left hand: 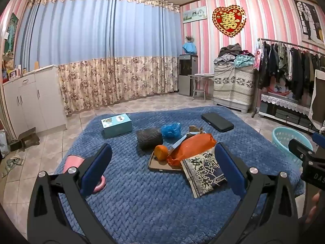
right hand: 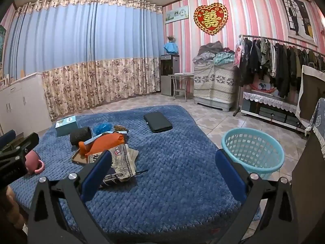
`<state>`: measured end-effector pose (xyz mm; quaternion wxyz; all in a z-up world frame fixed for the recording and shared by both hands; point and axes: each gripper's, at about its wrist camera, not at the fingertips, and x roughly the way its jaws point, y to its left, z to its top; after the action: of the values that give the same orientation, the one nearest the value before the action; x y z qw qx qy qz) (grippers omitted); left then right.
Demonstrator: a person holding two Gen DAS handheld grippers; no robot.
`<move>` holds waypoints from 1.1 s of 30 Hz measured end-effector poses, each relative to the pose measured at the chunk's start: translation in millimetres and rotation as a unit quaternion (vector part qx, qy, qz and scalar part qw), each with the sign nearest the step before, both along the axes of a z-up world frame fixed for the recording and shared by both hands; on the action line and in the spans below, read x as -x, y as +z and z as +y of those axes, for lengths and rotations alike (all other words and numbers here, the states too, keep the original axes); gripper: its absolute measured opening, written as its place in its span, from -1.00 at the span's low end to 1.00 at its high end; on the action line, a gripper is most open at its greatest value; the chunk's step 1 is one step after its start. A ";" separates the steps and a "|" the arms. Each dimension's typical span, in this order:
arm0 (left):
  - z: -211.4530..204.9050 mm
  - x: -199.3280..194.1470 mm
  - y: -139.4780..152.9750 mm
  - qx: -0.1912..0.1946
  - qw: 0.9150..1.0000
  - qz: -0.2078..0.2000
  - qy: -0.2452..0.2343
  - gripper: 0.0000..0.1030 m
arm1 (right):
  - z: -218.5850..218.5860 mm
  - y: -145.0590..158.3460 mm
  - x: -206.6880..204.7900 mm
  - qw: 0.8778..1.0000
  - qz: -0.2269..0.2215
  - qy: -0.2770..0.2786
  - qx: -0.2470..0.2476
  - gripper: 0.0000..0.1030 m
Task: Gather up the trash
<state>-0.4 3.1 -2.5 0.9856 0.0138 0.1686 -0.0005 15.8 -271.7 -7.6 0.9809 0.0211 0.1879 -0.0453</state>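
Orange fruit [left hand: 160,153] shows only in left wrist view.

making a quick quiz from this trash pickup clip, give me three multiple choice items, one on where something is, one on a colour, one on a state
1. Where is the basket?
A. on the tiled floor beside the blue rug
B. on the rug's middle
C. on the white cabinet

2. What colour is the crumpled plastic bag beside the black ribbed cylinder?
A. red
B. blue
C. white

3. How do the left gripper and right gripper stand?
A. both shut on trash
B. one open, one shut
C. both open, holding nothing

Answers:
1. A, it stands on tiles past the rug's edge.
2. B, the bag is blue.
3. C, only rug and clutter show past each gripper's wide-apart fingers.
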 end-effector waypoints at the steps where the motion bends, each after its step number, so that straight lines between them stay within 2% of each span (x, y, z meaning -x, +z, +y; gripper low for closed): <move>1: 0.0 -0.3 0.1 0.000 1.000 0.001 0.000 0.90 | 0.1 -0.3 0.1 1.000 -0.001 0.000 0.001 0.93; 33: 3.1 -5.2 1.4 0.002 1.000 0.000 0.001 0.90 | 1.0 1.0 0.5 1.000 -0.002 -0.002 0.000 0.93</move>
<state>4.8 6.2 -1.2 0.9857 0.0117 0.1683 0.0001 15.3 -270.8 -6.6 0.9812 0.0219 0.1858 -0.0467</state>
